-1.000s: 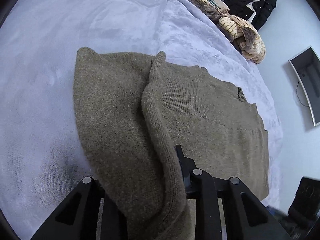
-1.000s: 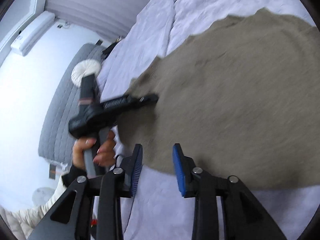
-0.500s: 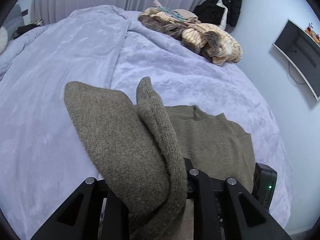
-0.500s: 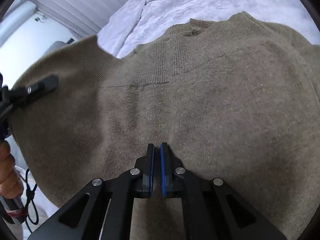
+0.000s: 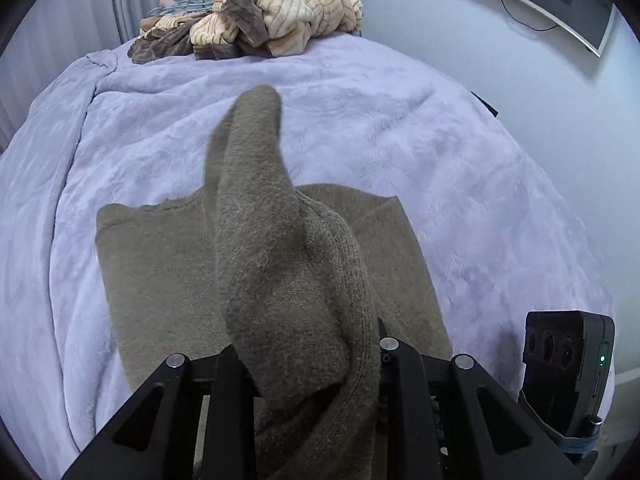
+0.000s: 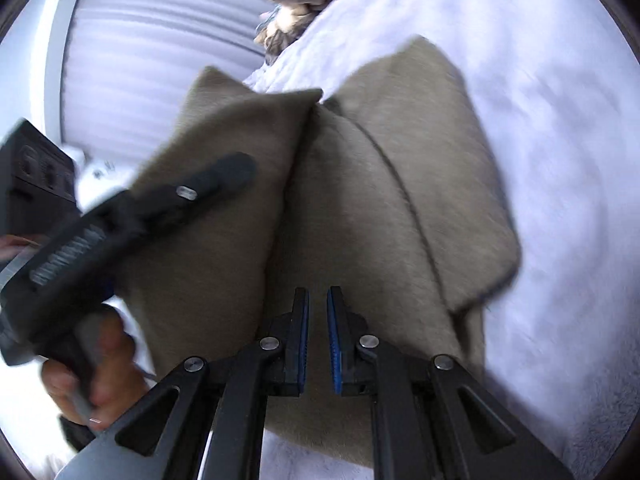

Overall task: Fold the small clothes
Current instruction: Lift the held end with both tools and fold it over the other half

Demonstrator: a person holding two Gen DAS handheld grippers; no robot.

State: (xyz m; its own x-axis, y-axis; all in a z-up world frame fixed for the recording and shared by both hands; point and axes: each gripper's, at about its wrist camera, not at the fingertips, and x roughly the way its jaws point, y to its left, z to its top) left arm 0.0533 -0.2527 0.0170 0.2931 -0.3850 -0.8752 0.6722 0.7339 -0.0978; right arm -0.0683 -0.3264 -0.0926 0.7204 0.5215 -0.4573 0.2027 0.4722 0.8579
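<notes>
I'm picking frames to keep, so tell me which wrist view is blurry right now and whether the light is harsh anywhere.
Left wrist view: mostly sharp, soft even light; knit texture of the olive sweater reads clearly, only its raised tip smears slightly. Right wrist view: motion-blurred, the lavender blanket partly washed out, the left gripper smeared; the right gripper stays crisp. Both show fisheye bending and dark corners.
</notes>
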